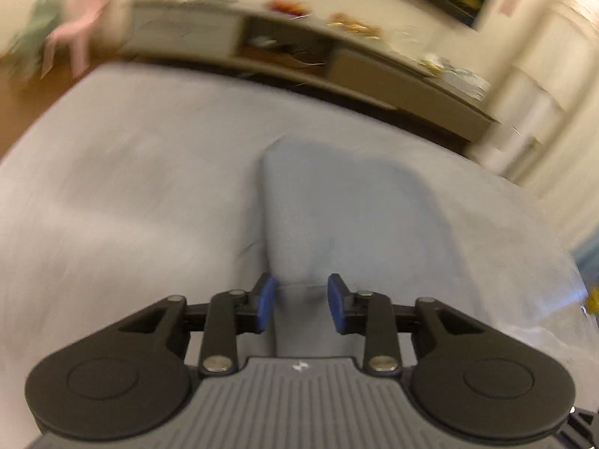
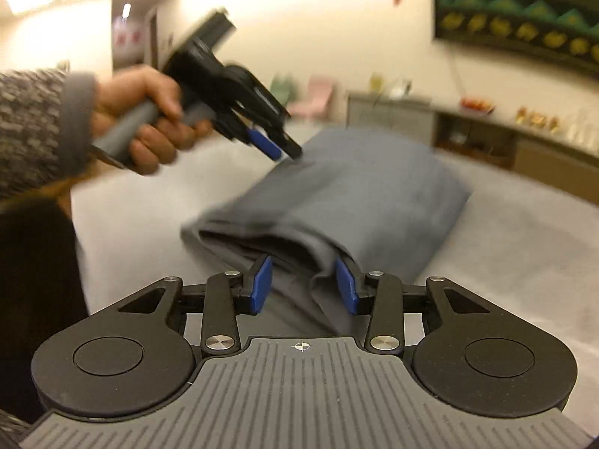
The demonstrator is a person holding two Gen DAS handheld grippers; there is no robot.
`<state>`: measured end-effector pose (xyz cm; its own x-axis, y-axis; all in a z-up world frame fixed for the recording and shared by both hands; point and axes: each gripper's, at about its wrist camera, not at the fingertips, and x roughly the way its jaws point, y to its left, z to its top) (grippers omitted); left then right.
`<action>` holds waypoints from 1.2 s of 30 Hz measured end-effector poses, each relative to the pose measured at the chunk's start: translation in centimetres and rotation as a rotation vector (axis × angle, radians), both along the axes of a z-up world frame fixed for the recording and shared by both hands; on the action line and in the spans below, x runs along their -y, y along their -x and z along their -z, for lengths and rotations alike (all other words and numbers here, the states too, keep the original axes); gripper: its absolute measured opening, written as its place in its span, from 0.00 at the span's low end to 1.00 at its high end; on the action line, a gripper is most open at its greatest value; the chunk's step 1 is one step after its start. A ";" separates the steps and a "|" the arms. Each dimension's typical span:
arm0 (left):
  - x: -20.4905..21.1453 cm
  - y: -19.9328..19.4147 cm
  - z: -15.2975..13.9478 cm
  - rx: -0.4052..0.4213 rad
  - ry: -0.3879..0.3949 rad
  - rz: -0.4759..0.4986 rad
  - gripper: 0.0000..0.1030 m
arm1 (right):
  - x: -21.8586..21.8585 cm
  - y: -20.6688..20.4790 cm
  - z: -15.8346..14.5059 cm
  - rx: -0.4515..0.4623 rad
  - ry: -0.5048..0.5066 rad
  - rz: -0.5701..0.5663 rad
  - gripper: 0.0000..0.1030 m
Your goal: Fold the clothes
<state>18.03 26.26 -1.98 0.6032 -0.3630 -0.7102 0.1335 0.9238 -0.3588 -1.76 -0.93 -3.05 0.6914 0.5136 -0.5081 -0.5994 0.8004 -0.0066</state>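
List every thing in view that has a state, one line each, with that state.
grey garment: folded into a thick bundle, lying on the bed, open layered end toward the right gripper.
left gripper: jaws apart, nothing pressed between the pads, garment's near edge just beyond them.
right gripper: jaws apart, folded layers in the gap, pads not pressing.
bed sheet: spread flat.

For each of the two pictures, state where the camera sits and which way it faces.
Left wrist view: on the left claw, looking down along its open jaws at the folded grey garment.
Right wrist view: on the right claw, facing the garment; the person's left hand and sleeve show.
Shared: garment, bed, sideboard.
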 end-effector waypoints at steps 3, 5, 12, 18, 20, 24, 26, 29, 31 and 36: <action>-1.9 1.7 2.9 -0.033 0.100 -0.054 0.45 | -0.2 -2.9 1.6 -0.079 0.074 0.019 0.26; -0.1 3.1 3.7 -0.044 0.141 0.001 0.45 | 2.0 -4.5 1.6 -0.089 0.096 0.104 0.28; 11.7 8.3 2.4 0.046 0.204 0.371 0.37 | 17.5 -6.4 0.5 -0.174 0.044 0.760 0.29; 8.2 6.0 2.7 0.086 0.269 0.178 0.35 | 17.4 -2.3 -1.9 -0.278 -0.284 0.573 0.34; 7.9 5.6 2.5 0.108 0.186 0.173 0.38 | 15.2 -1.8 -2.6 -0.273 -0.316 0.480 0.39; 10.3 4.8 2.5 0.125 0.026 0.206 0.38 | 6.8 -3.0 -2.9 -0.135 -0.005 0.298 0.46; 10.0 3.8 2.0 0.133 0.022 0.161 0.38 | 2.7 -3.6 -2.8 -0.057 0.191 0.217 0.44; 7.3 2.6 1.9 0.098 0.084 0.057 0.38 | -0.1 -3.9 -1.2 0.009 0.397 0.172 0.34; 4.0 2.4 1.7 0.066 0.133 -0.020 0.38 | -0.7 -4.0 0.4 0.034 0.504 0.171 0.34; -0.8 -1.5 2.1 0.014 0.228 -0.175 0.44 | -1.6 -5.2 2.2 0.043 0.619 0.167 0.02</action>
